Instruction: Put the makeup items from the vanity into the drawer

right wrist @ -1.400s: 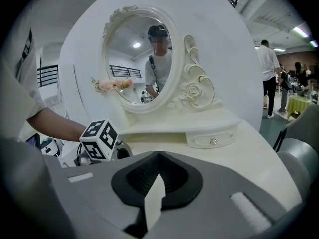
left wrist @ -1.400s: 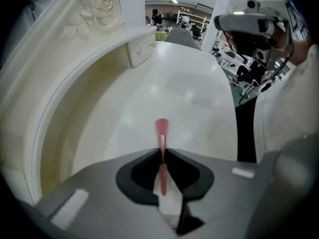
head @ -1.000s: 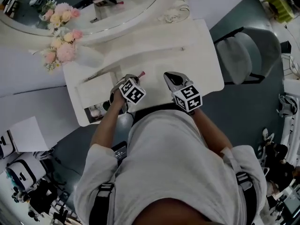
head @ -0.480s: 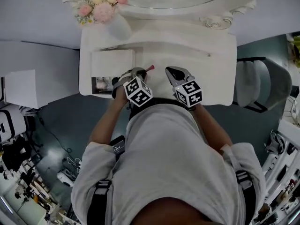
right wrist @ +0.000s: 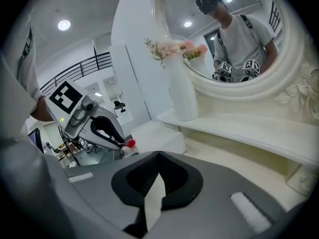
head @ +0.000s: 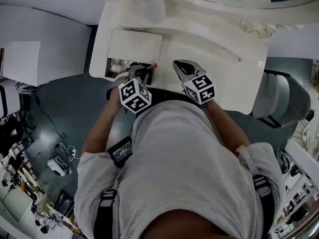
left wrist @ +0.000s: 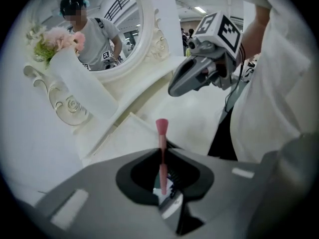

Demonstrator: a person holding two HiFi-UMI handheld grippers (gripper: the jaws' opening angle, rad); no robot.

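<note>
The left gripper (head: 141,72) grips a slim pink makeup stick with a flared tip (left wrist: 161,133), its jaws closed narrowly on the shaft, above the open white drawer (head: 107,66) at the vanity's left; the right gripper (head: 180,67) is fully closed and empty, over the white vanity top (head: 214,59).

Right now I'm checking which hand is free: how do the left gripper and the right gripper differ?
The left gripper has its fingers pinched on a pink makeup stick; the right gripper has its fingers shut on nothing. The left gripper is at the open drawer, while the right gripper is over the vanity top. Both carry a marker cube and point away from the person.
</note>
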